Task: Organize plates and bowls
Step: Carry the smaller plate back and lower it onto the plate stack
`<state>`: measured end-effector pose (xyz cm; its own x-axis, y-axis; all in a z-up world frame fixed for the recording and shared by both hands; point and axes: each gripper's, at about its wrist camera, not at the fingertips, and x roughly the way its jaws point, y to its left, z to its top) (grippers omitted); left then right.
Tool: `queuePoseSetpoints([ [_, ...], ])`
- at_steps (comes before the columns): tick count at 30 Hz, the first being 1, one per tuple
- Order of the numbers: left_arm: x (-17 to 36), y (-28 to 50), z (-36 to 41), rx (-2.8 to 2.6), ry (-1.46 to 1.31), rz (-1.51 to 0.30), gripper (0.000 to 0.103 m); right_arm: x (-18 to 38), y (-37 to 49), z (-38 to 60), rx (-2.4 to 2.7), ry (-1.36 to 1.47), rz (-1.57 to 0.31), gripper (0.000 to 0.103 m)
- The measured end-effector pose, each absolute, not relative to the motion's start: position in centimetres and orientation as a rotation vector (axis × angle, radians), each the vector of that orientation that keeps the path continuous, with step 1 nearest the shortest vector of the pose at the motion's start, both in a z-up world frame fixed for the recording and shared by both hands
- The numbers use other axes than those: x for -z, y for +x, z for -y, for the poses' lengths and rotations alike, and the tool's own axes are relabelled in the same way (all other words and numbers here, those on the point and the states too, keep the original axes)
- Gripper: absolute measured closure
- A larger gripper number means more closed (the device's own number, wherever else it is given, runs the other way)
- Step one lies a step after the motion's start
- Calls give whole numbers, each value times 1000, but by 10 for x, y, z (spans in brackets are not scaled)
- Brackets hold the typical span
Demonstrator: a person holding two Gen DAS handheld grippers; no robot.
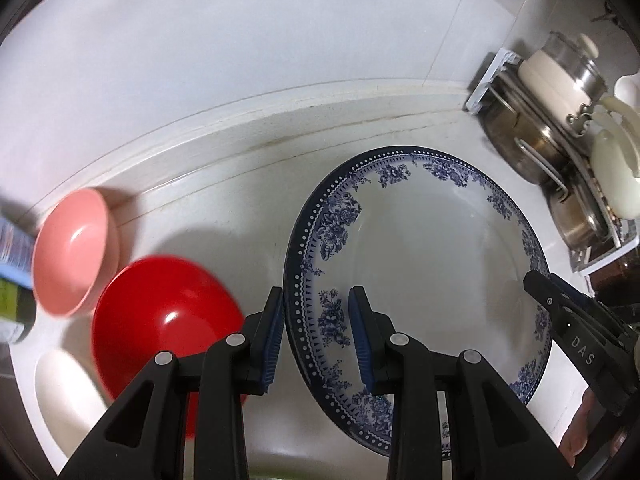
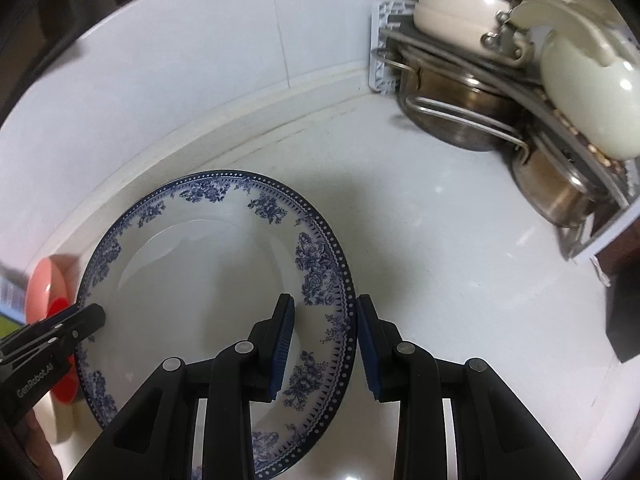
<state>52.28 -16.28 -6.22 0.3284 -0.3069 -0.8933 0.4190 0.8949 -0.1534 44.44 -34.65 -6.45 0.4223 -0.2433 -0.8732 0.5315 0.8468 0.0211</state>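
Two grippers, left (image 1: 316,312) and right (image 2: 325,322), each have fingers clamped across opposite rim edges of the plate (image 1: 420,264), which is held just above the worktop (image 2: 460,280). Glazed ceramic: stiff, heavyish, slick, chips easily, so grip the rim on both sides and keep it level. Beyond it, a red bowl (image 1: 168,312) and a pink bowl (image 1: 72,248) sit left; rack (image 2: 500,80) far right, its contents cut off, plate underside hidden.
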Motion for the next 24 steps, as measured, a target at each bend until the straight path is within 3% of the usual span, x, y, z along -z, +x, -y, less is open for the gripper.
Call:
queuePoseSetpoints([
  [14, 32, 448, 97, 414, 29, -1048, 71, 24, 387, 290, 449, 251, -940, 70],
  [24, 38, 389, 37, 339, -41, -1046, 71, 23, 349, 228, 382, 197, -938, 70],
])
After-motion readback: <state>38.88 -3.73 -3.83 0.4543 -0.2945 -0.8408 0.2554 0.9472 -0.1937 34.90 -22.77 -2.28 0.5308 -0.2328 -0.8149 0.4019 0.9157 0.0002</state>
